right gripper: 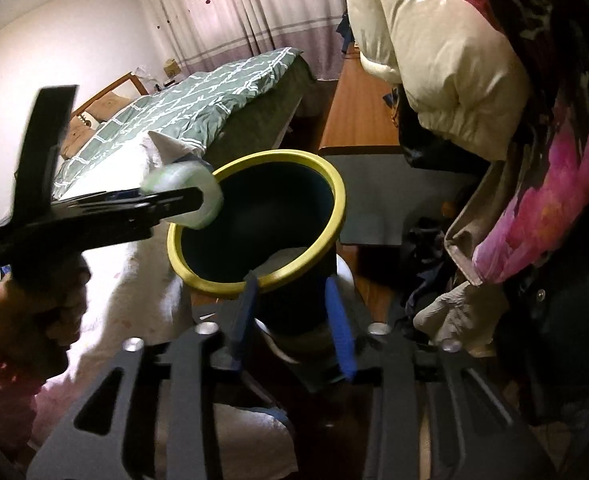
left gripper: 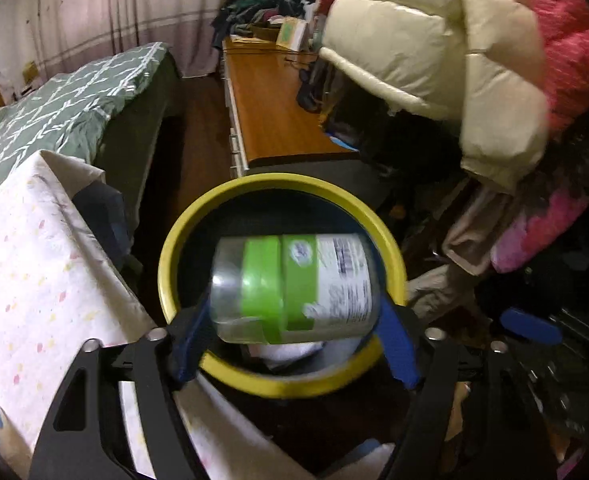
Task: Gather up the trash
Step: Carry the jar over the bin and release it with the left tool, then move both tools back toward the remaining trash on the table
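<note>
Green-labelled jar (left gripper: 294,286) between gripper (left gripper: 294,312) fingers, over yellow-rimmed bin (left gripper: 182,240).

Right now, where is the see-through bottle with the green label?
In the left wrist view, the clear plastic bottle with the green label lies sideways between the left gripper jaws, just above the mouth of the dark round bin with the yellow rim.

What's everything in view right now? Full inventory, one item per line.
bin: 1, dark with yellow rim, centre floor
bottle: 1, clear with green label, over the bin mouth
paper: white, inside bin
bed: 1, green patterned cover, left
dotted cloth: 1, white, left foreground
desk: 1, orange-brown, behind bin
puffer jacket: 1, cream, upper right
curtain: pinkish, back wall
left hand-held gripper: black with blue fingers, astride bottle
right hand-held gripper: same colours, at bin's near rim
hand: 1, pink sleeve, grips left tool
</note>
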The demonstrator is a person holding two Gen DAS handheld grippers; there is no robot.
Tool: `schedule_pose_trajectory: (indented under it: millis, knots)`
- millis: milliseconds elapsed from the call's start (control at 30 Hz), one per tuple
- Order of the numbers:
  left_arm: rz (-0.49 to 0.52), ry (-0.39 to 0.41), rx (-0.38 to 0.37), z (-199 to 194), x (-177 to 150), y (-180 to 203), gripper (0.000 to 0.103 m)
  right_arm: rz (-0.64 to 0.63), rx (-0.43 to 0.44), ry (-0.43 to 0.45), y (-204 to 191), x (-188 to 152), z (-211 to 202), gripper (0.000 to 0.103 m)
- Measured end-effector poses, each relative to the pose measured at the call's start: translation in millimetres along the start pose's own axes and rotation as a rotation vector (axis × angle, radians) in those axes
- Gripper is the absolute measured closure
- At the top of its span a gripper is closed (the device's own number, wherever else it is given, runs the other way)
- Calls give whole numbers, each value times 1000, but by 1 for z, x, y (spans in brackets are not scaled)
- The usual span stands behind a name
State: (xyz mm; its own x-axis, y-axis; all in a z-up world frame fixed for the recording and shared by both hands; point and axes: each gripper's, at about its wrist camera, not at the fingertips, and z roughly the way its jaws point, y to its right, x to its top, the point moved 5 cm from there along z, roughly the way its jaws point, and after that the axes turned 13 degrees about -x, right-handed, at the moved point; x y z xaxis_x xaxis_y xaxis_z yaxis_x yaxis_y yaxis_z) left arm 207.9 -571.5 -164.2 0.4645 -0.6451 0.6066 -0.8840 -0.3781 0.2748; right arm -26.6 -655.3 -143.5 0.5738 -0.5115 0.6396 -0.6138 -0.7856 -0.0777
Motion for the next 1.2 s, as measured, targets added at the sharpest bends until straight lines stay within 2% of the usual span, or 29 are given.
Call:
schedule_pose_trajectory:
  millis: [33,133,267,433,600,667,867,1133,1200]
  knots:
    - [-4,17,14,-1,1,-3,17,3,1,0,-1,1,0,62]
    - [-23,61,27,-20,1,-10,17,2,-10,8,-1,0,-4,62]
    - [-24,129,64,-68,-8,-15,14,-11,-1,8,-10,-2,-5,62]
    - [-43,228,90,-137,-36,-20,10,-54,26,5,-37,-4,-5,62]
    - [-67,304,151,-211,-76,-42,10,-115,54,13,-74,-3,-10,62]
    - [-85,335,199,-241,-93,-58,9,-138,66,13,-91,-2,-10,62]
    - [-187,410,403,-322,-154,-124,9,-218,122,7,-152,5,-5,62]
    - [-350,466,690,-407,-243,-224,9,-373,234,52,-269,21,-17,62]
    - [-381,473,737,-418,-262,-244,9,-418,267,65,-301,22,-23,62]
